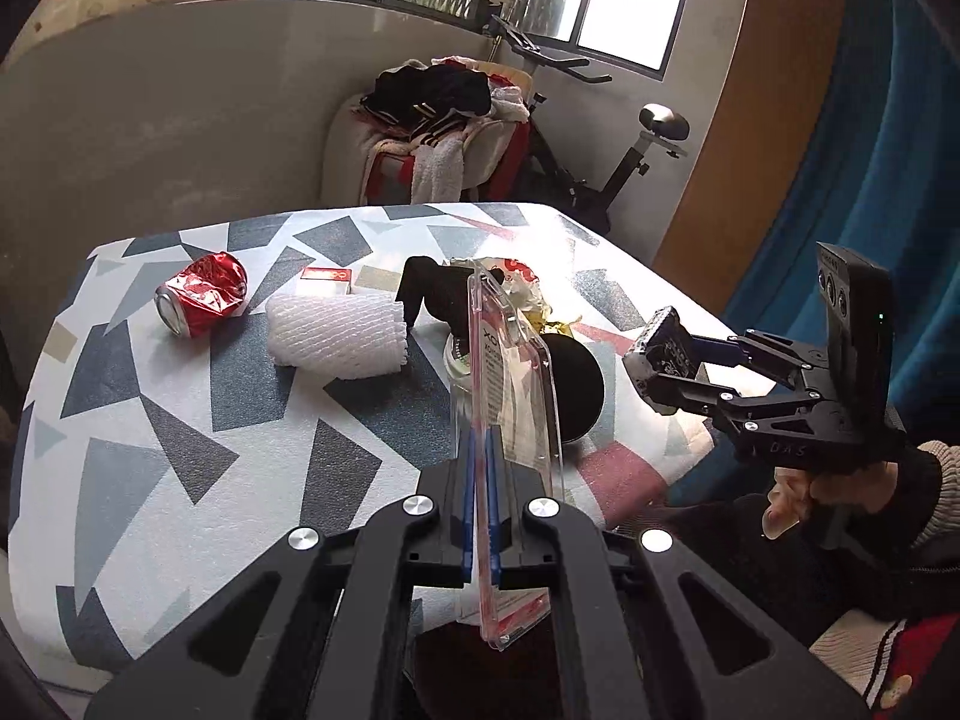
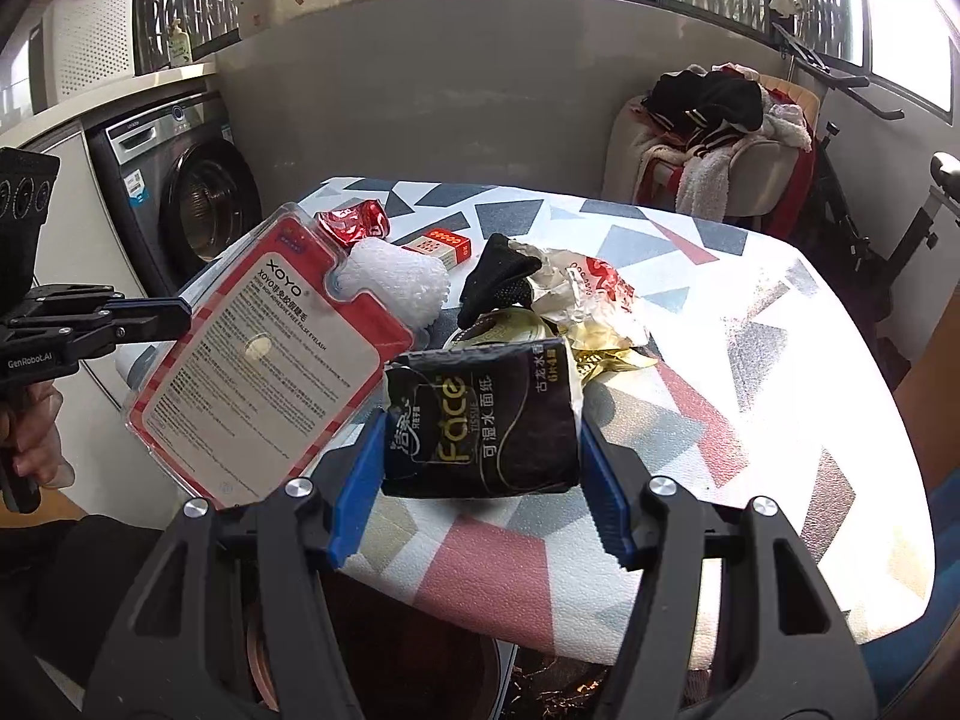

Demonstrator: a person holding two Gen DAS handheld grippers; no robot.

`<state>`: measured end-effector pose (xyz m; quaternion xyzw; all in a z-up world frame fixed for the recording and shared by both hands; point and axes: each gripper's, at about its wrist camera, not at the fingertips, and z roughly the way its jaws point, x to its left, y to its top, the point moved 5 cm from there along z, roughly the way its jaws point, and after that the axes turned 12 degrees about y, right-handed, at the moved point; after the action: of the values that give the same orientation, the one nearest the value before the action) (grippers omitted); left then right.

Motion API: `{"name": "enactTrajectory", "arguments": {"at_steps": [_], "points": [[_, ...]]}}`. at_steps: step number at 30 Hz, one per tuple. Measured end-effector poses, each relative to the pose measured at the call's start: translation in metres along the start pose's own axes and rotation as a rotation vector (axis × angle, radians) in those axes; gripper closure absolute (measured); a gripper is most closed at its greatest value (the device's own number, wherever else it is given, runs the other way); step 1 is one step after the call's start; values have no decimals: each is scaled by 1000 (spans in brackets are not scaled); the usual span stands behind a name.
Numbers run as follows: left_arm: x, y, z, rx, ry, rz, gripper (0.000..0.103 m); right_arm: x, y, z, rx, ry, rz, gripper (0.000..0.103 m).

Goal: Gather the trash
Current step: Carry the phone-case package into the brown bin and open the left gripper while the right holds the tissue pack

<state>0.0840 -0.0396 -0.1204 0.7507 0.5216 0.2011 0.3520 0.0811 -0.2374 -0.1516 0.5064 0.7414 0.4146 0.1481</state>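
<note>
Left tongs [image 1: 480, 462] clamped together on a thin clear blister card [image 2: 264, 360], held edge-on, lifted off the worktop [image 1: 150, 420]. Right tongs [image 2: 480, 468] clamped on a black tissue packet [image 2: 480, 420], jaws standing wide around its bulk, also in the air near the worktop's front edge.

Left on the worktop, left to right: crushed red can [image 1: 201, 294], white foam net sleeve [image 1: 339, 330], small red-and-white box [image 1: 327, 277], black cloth scrap [image 1: 429, 288], round lid [image 1: 459, 360], crumpled paper wrapper [image 2: 591, 294].

Risks, as judged:
- Card gripped at one end only; slick plastic could pivot or slip out.
- Packet is soft; it could sag free.
- Card's free corner sits close to the right tongs; a crossing move could knock them.

Room: near-left worktop bare; dark bin [image 2: 420, 660] apparently below the front edge; right side open
</note>
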Motion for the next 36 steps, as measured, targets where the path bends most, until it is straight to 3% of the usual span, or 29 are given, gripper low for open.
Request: {"name": "enactTrajectory", "arguments": {"at_steps": [13, 26, 36], "points": [[-31, -53, -18, 15, -58, -55, 99, 5, -19, -16, 6, -3, 6, 41], [-55, -76, -7, 61, -86, 54, 99, 4, -26, -20, 12, -11, 15, 42], [-71, -115, 19, 185, -97, 212, 99, 5, -29, -20, 18, -11, 17, 42]]}}
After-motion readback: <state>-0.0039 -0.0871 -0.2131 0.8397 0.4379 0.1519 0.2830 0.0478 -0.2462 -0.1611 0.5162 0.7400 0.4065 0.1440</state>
